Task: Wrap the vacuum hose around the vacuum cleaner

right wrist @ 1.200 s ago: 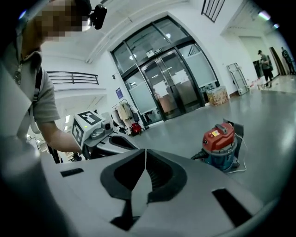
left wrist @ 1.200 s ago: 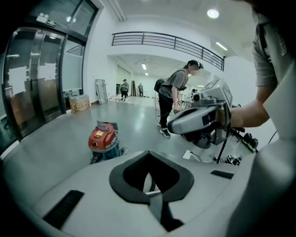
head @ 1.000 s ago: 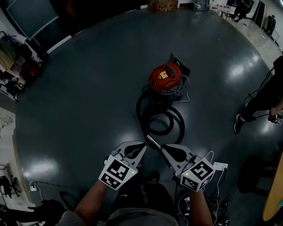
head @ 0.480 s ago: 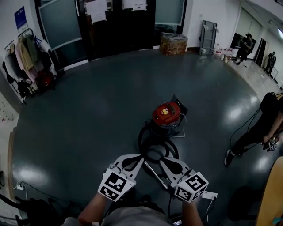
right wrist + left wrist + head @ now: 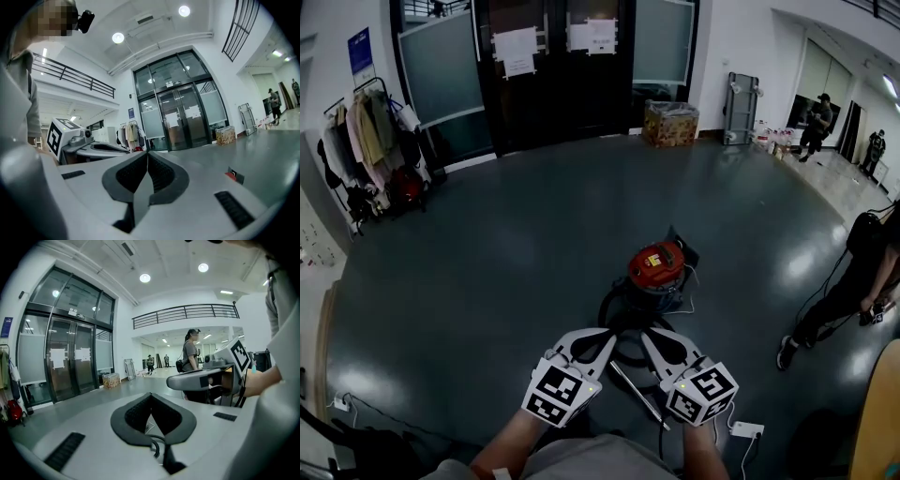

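Note:
The vacuum cleaner, red on top, stands on the dark floor in the head view. Its black hose lies looped round the near side of its base, and the metal wand lies on the floor nearer to me. Both grippers are held up side by side above the hose, clear of it. My left gripper is shut with nothing in it, and so is my right gripper. In the left gripper view the shut jaws point level across the hall, with a bit of hose below. The right gripper view shows a red edge of the vacuum.
A person stands at the right with cables at their feet. A white power adapter and cord lie near my right side. Glass doors, a cardboard box and a coat rack line the far wall.
Both grippers have risen from just over the wand and hose, still shut and empty. The head view has tilted up, so the doors and far wall now show.

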`<state>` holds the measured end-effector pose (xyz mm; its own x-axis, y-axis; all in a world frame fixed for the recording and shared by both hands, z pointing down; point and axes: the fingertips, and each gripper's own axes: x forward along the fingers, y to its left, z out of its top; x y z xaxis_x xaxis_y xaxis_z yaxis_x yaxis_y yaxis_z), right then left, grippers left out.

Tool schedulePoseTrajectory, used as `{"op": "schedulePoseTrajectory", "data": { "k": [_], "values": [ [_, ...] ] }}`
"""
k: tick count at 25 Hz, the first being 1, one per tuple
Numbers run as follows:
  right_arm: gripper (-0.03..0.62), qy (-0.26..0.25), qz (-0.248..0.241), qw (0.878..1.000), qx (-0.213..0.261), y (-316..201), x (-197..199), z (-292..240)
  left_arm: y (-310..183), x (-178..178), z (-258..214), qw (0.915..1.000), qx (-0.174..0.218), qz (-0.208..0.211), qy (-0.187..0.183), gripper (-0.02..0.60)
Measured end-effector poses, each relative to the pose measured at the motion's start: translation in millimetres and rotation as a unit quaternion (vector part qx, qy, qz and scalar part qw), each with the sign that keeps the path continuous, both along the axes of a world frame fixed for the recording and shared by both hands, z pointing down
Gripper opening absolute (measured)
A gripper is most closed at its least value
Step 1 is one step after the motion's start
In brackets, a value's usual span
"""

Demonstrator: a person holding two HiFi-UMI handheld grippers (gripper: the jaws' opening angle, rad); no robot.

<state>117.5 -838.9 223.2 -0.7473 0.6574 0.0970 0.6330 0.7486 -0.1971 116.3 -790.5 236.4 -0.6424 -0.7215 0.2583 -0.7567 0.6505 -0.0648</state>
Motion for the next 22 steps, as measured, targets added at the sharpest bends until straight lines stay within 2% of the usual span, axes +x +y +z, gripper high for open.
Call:
{"op": "schedulePoseTrajectory", "data": {
  "k": [6,13,18,22],
  "values": [
    [0.006,-0.01,0.003,1.0,0.006,-2.4,-2.5,-7.2,-8.1,-5.8,-8.5,1.0,0.005,-0.002,-0.003,0.008],
    [0.006,-0.018,0.008,1.0,0.0,-9.0,0.9,-9.8,-20.9,3.9,-2.2,0.9997,-0.006,0.022,0.0,0.008],
    [0.006,-0.017,0.01,1.0,-0.001,-9.8,-3.0,-10.1,-17.0,-1.5,-1.5,0.9999,-0.001,0.011,0.01,0.008],
    [0.006,-0.014,0.007,1.0,0.0,-7.5,-4.1,-13.1,-16.8,-5.2,-12.9,1.0,0.004,0.006,-0.001,0.008]
  ]
}}
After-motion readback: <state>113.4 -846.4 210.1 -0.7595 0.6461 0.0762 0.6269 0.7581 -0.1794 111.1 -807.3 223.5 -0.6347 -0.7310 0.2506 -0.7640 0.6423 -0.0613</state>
